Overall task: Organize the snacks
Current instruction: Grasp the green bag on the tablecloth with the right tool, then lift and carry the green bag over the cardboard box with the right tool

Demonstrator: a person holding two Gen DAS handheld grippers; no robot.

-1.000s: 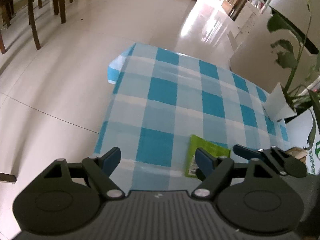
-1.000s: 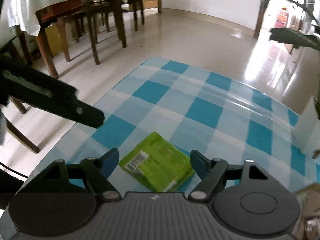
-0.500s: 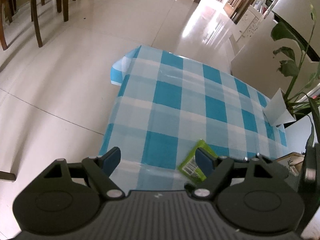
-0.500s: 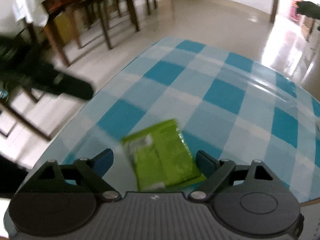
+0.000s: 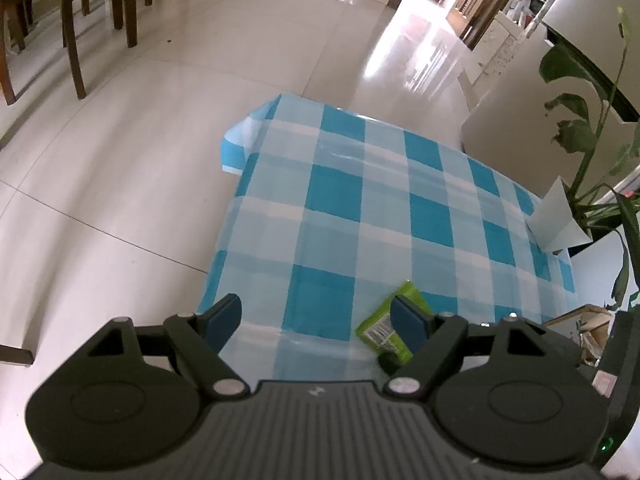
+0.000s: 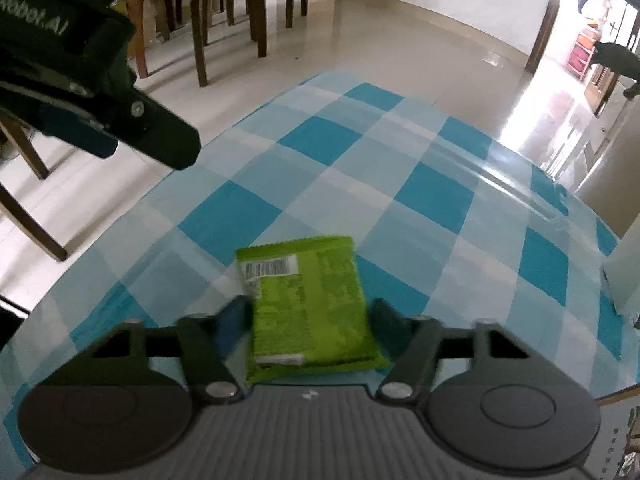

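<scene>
Green snack packet (image 6: 310,304), near bench (image 6: 432,196) edge, is flanked by just-closing right gripper (image 6: 310,320) fingers; left gripper (image 5: 316,320) is held open, empty.

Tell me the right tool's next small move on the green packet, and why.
Probably finish closing. The right tool straddles the green snack packet on the checked tablecloth; its jaws have just been closing, with its fingers at the packet's edges. The left tool hangs open, empty.
</scene>
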